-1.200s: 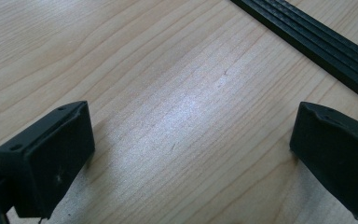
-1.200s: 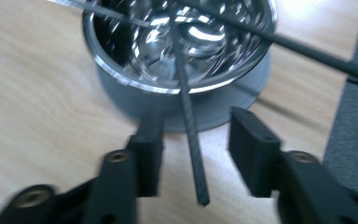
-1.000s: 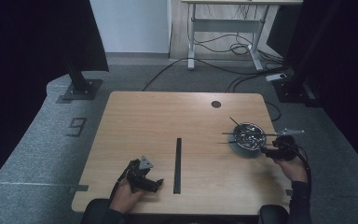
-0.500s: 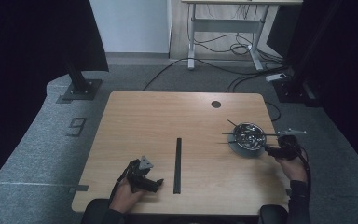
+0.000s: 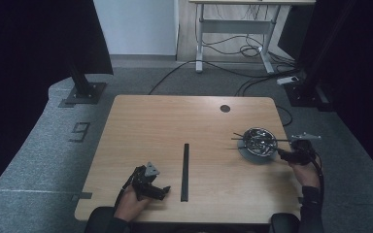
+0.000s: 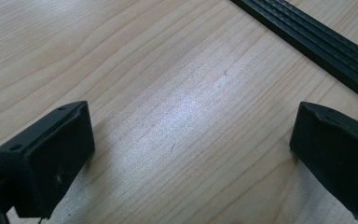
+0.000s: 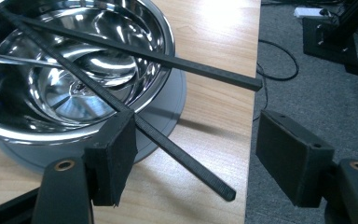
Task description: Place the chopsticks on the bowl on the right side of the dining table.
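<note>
Cable ties (image 7: 186, 154) overhang the steel bowl (image 7: 158, 28); our wide-open, empty right gripper (image 7: 196, 158) could tip them out.

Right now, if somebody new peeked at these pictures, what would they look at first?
Probably the shiny metal bowl near the table's right edge, with long black cable ties lying across its rim and sticking out over the wood. The right gripper sits open just beside it, one tie passing by its jaw. Next, the black strip lying along the wooden table's middle, with the left gripper open beside it.
</note>
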Tool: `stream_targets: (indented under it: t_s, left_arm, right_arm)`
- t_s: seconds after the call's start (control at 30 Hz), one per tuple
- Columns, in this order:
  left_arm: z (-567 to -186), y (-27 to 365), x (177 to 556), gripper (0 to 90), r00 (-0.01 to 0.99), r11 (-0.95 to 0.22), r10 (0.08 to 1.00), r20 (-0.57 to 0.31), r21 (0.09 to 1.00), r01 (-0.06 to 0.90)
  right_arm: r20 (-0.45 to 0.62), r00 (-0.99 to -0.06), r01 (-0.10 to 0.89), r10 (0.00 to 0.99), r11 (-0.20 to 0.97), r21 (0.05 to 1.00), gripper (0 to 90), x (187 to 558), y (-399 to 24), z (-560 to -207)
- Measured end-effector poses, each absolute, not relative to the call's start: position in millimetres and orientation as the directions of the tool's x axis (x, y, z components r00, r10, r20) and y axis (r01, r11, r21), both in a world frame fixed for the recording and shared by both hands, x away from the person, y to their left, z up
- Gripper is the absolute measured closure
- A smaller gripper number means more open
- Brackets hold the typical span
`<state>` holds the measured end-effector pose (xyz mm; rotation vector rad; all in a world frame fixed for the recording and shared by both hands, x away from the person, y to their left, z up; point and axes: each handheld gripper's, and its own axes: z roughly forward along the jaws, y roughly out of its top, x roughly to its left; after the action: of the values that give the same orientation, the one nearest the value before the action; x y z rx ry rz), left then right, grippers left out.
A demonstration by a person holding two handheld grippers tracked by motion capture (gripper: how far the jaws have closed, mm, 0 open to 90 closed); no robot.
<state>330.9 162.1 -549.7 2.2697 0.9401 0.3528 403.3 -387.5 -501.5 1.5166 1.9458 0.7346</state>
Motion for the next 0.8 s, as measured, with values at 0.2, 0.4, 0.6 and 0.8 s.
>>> stream_targets:
  t_s: [0.2, 0.4, 0.6, 0.8]
  left_arm:
    - [-549.7, 162.1, 330.9, 0.0, 0.707, -0.533, 0.707, 0.001, 0.657, 0.533]
    - [-549.7, 162.1, 330.9, 0.0, 0.707, -0.534, 0.707, 0.001, 0.657, 0.533]
    - [-549.7, 162.1, 330.9, 0.0, 0.707, -0.533, 0.707, 0.001, 0.657, 0.533]
    - [-549.7, 162.1, 330.9, 0.0, 0.707, -0.534, 0.707, 0.001, 0.657, 0.533]
  right_arm:
    - [-0.110, -0.190, 0.662, 0.976, 0.210, 0.719, 29.1, 405.7, -389.1, -501.9]
    - [-0.120, -0.178, 0.656, 0.977, 0.209, 0.725, 29.2, 407.5, -392.0, -501.6]
    - [-0.107, -0.185, 0.647, 0.977, 0.203, 0.735, 29.0, 406.0, -392.5, -499.5]
    - [-0.054, -0.204, 0.618, 0.978, 0.171, 0.767, 19.6, 398.6, -392.0, -491.0]
